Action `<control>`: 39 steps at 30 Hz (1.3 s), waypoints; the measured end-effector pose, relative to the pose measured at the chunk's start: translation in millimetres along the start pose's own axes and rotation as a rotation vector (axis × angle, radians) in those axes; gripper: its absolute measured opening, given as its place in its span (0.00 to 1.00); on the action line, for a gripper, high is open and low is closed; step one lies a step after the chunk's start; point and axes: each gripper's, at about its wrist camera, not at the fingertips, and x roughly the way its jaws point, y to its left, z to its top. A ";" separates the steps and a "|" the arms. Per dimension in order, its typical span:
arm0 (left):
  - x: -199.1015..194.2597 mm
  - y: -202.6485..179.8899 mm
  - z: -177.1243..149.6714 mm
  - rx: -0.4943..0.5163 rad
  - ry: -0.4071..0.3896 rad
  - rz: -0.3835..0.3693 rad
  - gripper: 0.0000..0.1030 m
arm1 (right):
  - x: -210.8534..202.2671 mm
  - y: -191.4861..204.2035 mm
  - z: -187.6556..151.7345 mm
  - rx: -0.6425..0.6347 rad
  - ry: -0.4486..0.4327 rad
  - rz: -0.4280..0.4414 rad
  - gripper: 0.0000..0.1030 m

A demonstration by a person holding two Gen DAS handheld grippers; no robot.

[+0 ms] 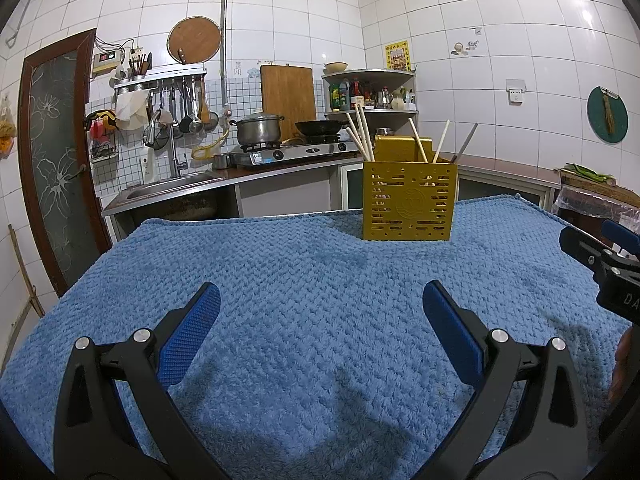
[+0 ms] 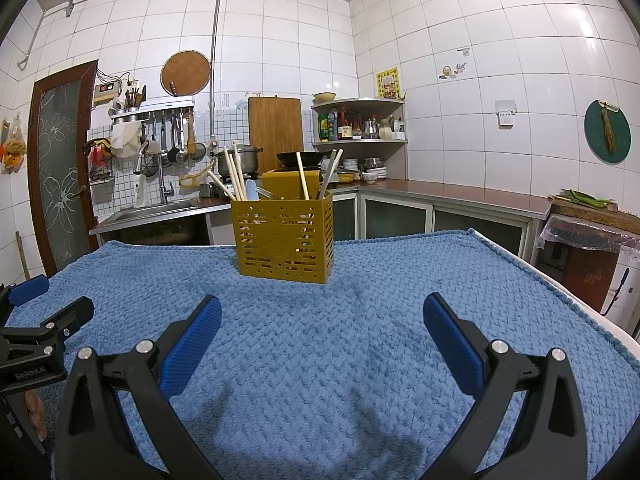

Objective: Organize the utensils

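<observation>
Blue towel (image 1: 304, 272): textured, spread over the whole tabletop, bare apart from one item.

Utensil holder (image 1: 409, 201): mustard-yellow, square, perforated sides, standing upright on the towel near its far edge, well apart from both grippers. Contents: several pale wooden chopsticks (image 1: 362, 134) leaning out at the left, more sticks and a grey metal utensil (image 1: 466, 141) at the right; a light blue spoon (image 2: 251, 190) shows in the right wrist view.

Left gripper (image 1: 321, 307): jaws wide apart, nothing between the blue pads, low over the near towel.

Right gripper (image 2: 322, 320): jaws likewise spread wide and empty, beside the left one.
</observation>
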 end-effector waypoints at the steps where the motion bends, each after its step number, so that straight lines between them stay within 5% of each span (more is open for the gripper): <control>1: -0.1 0.0 0.0 0.000 0.000 0.000 0.95 | 0.1 -0.1 -0.1 0.000 0.000 0.000 0.96; 39: -0.3 0.0 -0.5 0.002 -0.003 0.001 0.95 | -1.7 -1.3 4.0 0.001 0.000 -0.003 0.96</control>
